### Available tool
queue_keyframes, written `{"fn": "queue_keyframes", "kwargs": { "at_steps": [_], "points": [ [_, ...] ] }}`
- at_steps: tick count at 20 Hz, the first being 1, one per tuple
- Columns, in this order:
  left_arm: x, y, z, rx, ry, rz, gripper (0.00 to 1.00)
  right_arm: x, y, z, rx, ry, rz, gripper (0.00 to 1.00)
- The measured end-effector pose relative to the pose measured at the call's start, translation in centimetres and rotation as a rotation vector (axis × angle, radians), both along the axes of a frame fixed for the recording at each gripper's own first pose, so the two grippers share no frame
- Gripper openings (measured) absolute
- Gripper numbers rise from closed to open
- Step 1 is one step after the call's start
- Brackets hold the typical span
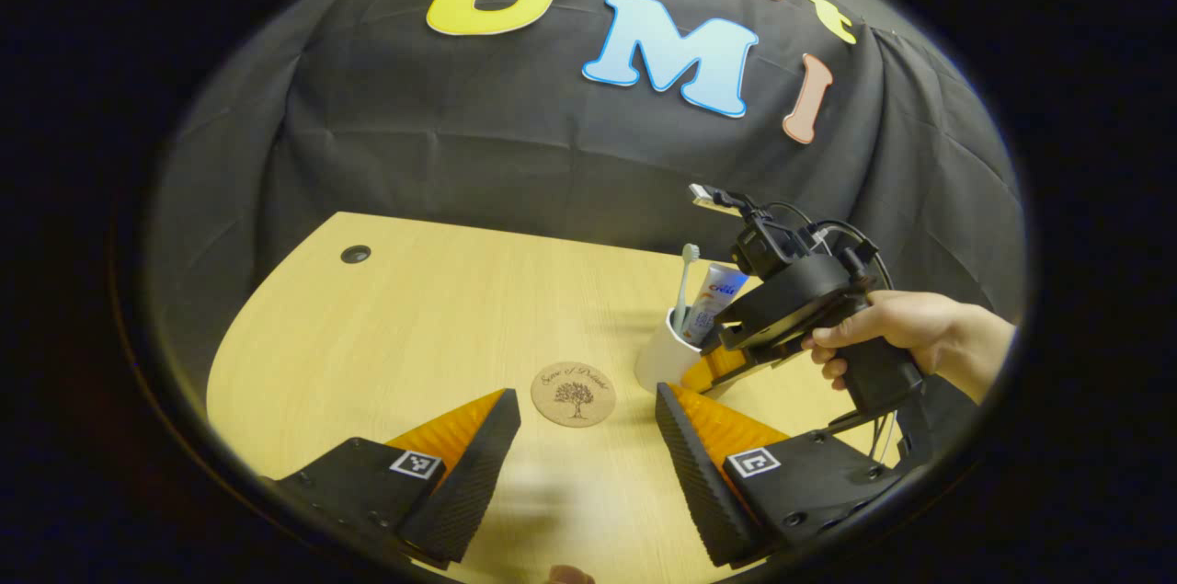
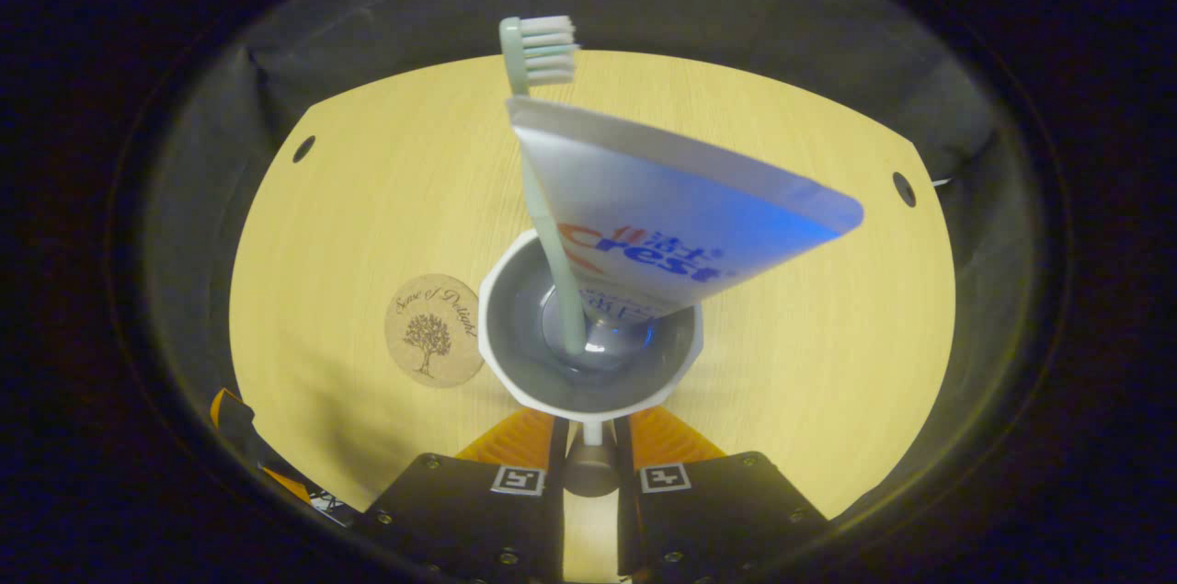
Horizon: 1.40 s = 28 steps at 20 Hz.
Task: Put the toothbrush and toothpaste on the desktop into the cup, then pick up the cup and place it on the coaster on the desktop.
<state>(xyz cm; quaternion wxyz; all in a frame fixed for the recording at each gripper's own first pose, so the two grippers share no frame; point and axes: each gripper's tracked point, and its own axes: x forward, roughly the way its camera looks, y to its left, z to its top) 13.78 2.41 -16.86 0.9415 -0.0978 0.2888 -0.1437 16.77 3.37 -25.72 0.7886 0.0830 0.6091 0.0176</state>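
Pale wood desktop [image 1: 386, 326] stretches under both grippers, with black cloth hanging behind it as the booth's wall and a small round hole [image 1: 355, 254] near its far left edge. Taking the cup [image 1: 660, 361] as the landmark: it is white, and whether its base rests on the desktop or is lifted off it cannot be told. The toothbrush [image 1: 682, 285] stands inside it, bristles up, and the toothpaste [image 1: 715, 299] tube leans in the cup just beside the brush, its flat crimped end uppermost. The round cork coaster [image 1: 573, 394] lies flat on the wood to the left of the cup in both views, near it but apart.

The right gripper [image 2: 591, 433] reaches in level from the cup's right in the left gripper view, held by a hand [image 1: 878, 326] wrapped around its grip, wrist running off to the right. In the right gripper view its fingers sit nearly closed, clamped on the cup's near wall just under the rim. The contact point is largely hidden beneath the rim.

The left gripper [image 1: 588, 437] hovers on the near side of the cup, above the desktop, fingers spread wide with nothing between them; the coaster shows through the gap. Below the fingers the wood is blurred, and a small pale shape at the bottom edge is cut off and cannot be made out.
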Motion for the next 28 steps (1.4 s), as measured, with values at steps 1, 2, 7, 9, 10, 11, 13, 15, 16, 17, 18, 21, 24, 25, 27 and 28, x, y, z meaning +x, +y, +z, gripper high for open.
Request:
{"fn": "queue_keyframes", "kwargs": {
  "at_steps": [1,2,7,9,10,11,13,15,16,17,18,21,24,25,27,28],
  "points": [
    [0.0,0.1,0.1,0.005,-0.002,-0.002,0.96,0.0,0.0,0.0,-0.002,0.001,0.001,0.23],
    [0.1,0.3,0.0,0.009,-0.005,-0.001,0.96,0.0,0.0,0.3,-0.003,-0.006,-0.007,0.23],
    [0.1,0.9,-0.4,0.014,0.0,0.0,0.96,-0.1,0.1,0.3,-0.013,-0.019,0.022,0.17],
    [0.1,1.3,-0.7,0.016,0.003,0.004,0.96,0.1,0.5,0.8,-0.016,-0.033,0.04,0.18],
    [0.1,1.6,-0.8,0.017,0.005,0.008,0.96,0.2,1.1,1.0,-0.01,-0.043,0.04,0.18],
    [0.1,1.8,-0.8,0.018,0.004,0.011,0.96,0.4,1.8,1.2,0.003,-0.052,0.044,0.18],
    [0.0,2.2,-0.9,0.017,0.007,0.017,0.96,0.4,3.4,1.5,0.039,-0.059,0.044,0.19],
    [-0.1,2.6,-0.8,0.016,0.007,0.023,0.96,0.5,4.4,2.1,0.058,-0.066,0.053,0.18],
    [-0.2,2.8,-0.7,0.016,0.008,0.027,0.99,0.6,5.0,2.3,0.061,-0.073,0.062,0.18],
    [-0.3,3.0,-0.7,0.014,0.008,0.03,0.96,0.6,5.6,2.5,0.065,-0.078,0.069,0.17],
    [-0.4,3.2,-0.8,0.013,0.01,0.033,0.96,0.6,6.2,2.7,0.072,-0.077,0.079,0.17],
    [-0.8,3.9,-0.8,0.015,0.011,0.04,0.96,0.7,7.7,2.8,0.078,-0.076,0.102,0.17],
    [-1.1,4.9,-0.9,0.015,0.011,0.051,0.96,0.5,8.7,2.6,0.08,-0.071,0.118,0.17],
    [-1.1,5.2,-1.0,0.013,0.012,0.055,0.99,0.5,8.7,2.5,0.082,-0.07,0.119,0.17],
    [-1.3,5.9,-1.2,0.011,0.019,0.06,0.96,0.5,8.4,2.6,0.081,-0.064,0.12,0.17],
    [-1.5,6.0,-1.4,0.011,0.021,0.062,0.97,0.5,8.5,2.5,0.074,-0.063,0.12,0.17]
  ]
}}
